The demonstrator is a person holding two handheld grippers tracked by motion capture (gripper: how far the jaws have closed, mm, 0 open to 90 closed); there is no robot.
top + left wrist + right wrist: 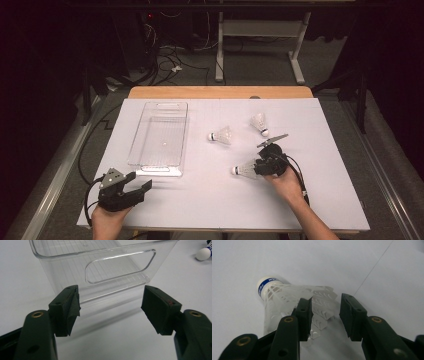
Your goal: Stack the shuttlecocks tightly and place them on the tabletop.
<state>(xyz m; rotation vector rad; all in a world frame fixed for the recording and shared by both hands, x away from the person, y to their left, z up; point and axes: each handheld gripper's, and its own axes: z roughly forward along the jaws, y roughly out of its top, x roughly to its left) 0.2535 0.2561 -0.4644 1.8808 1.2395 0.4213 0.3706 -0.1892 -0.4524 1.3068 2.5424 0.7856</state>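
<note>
A white plastic shuttlecock (245, 170) (279, 297) with a blue-banded cork lies on its side on the white table cover. My right gripper (257, 167) (325, 312) is at its skirt end. The skirt's rim lies between the jaws, against the left pad, and a gap shows before the right pad. Two more shuttlecocks (221, 135) (259, 123) lie farther back in the middle. My left gripper (140, 184) (111, 307) rests at the front left, open wide with nothing between its jaws, facing the near end of a clear plastic bin (157, 167) (62, 267).
The bin is long, has handle cut-outs at its ends and holds nothing. One shuttlecock's cork (203, 253) shows at the top right of the left gripper view. Beyond the wooden table edge (220, 92) are cables and a desk frame on the floor.
</note>
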